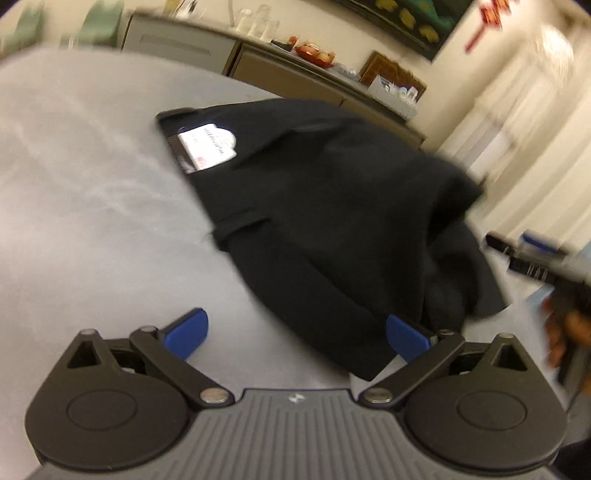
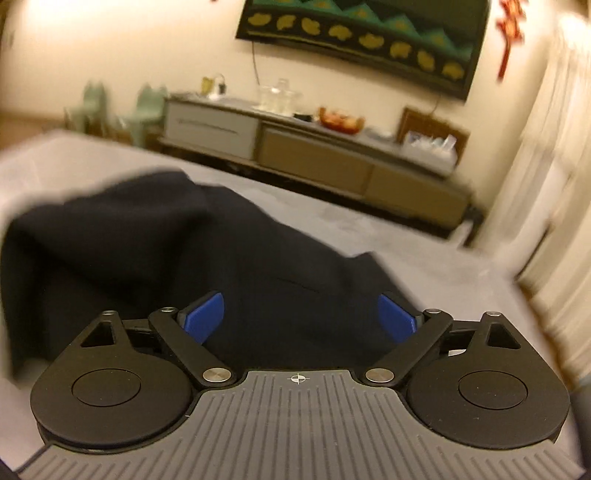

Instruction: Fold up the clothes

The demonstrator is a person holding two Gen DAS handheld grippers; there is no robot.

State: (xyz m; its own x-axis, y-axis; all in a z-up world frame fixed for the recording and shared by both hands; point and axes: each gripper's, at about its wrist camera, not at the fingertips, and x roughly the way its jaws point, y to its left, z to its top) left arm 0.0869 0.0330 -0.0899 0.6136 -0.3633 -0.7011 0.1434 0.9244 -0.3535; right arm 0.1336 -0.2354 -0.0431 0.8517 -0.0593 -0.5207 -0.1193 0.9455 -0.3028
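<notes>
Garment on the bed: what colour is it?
Black or very dark navy, plain, with a white label at its waistband. The garment shows best in the left wrist view.

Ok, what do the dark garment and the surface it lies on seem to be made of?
The dark garment looks like a thick, matte woven or knit cloth, perhaps wool-like: it shows no sheen and makes soft, bulky folds. A white sewn-in label looks like smooth printed fabric. The grey surface looks like a soft, suede-like cover with faint brushed streaks; blur leaves this uncertain.

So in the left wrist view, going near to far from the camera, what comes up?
Left hand-held gripper → black garment on the grey surface → white label → sideboard → wall hanging.
</notes>
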